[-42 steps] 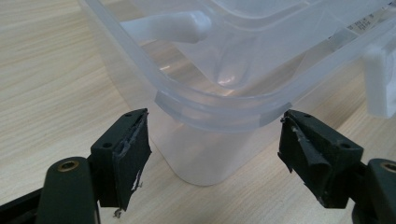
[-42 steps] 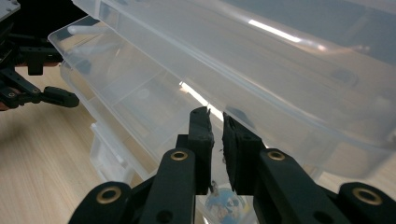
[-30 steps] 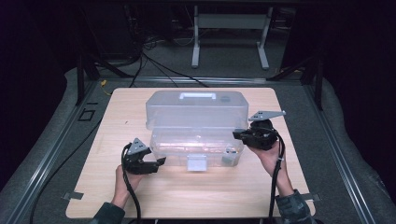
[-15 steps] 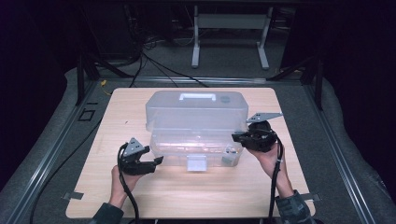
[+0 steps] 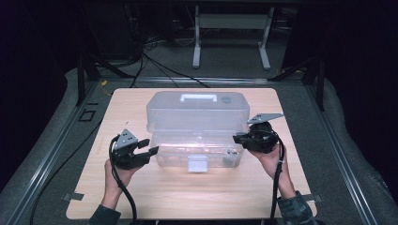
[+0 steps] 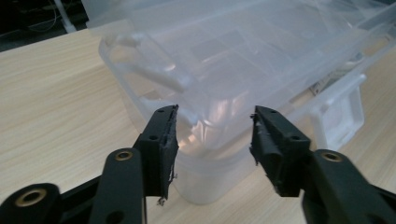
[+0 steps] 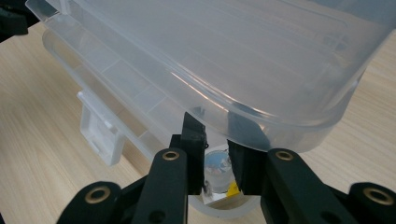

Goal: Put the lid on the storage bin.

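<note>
— So where was the clear plastic box point(image 5: 197, 136)?

— Mid-bench. The right gripper point(image 7: 215, 156) held its raised lid point(image 7: 261, 60) rim in narrow jaws; the left gripper point(image 6: 212, 140), jaws just closing on nothing, sat before the box's corner.

— Advice?

— Grip the rim squarely, lift evenly.

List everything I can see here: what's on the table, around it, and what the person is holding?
Storage box: one, clear plastic, middle of the table, white latch at its front.
Lid: one, clear, white handle on top, raised above the box.
Table: one, light wood.
Metal stand: one, pale grey, on the floor behind the table.
Cables: several, dark, on the floor behind.
Left gripper: one, black, jaws apart at the box's left end, just been closing, nothing pressed between them.
Right gripper: one, black, clamped on the lid's right edge.
</note>
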